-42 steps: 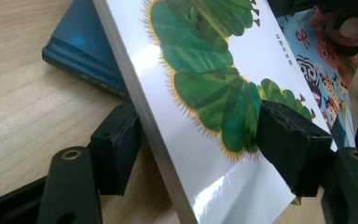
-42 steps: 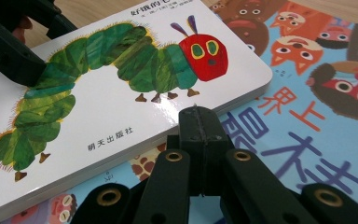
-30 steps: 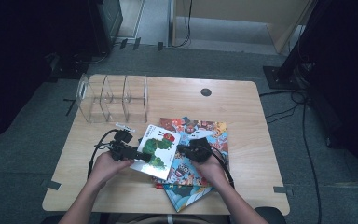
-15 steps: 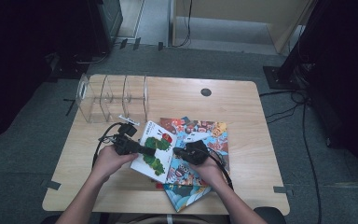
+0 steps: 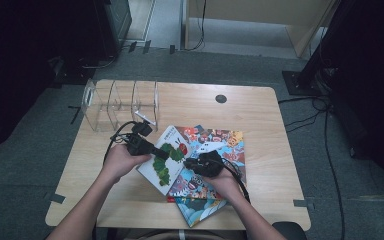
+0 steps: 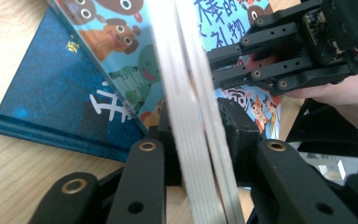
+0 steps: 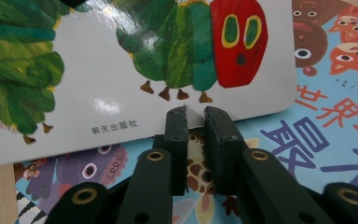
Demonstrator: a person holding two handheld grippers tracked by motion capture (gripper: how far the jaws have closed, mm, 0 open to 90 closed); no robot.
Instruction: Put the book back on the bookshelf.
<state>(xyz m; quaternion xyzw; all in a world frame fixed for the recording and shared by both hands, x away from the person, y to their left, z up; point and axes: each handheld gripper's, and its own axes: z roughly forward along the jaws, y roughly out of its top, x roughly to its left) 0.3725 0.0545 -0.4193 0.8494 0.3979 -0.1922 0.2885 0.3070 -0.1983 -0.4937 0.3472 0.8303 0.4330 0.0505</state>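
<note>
High view: the left gripper point(image 5: 161, 154), its jaws just closing, had lifted the caterpillar book point(image 5: 168, 159) at centre frame since the earlier frame; left gripper view: pads clamped its edge; right gripper view: right gripper point(image 7: 196, 116), jaws just parting narrowly, sat below it over the animal book point(image 7: 307, 126).

Far right of the worktop point(image 5: 270, 115) is bare wood, easy pass, one small dark round cap point(image 5: 221, 98) near the far edge. Far left is blocked by the clear divided rack point(image 5: 120, 102), upright. Centre is taken by the stacked books point(image 5: 220, 150), with the caterpillar book point(image 5: 167, 157) tilted up on their left. Both forearms cross the near edge; bare strips lie outside them.
</note>
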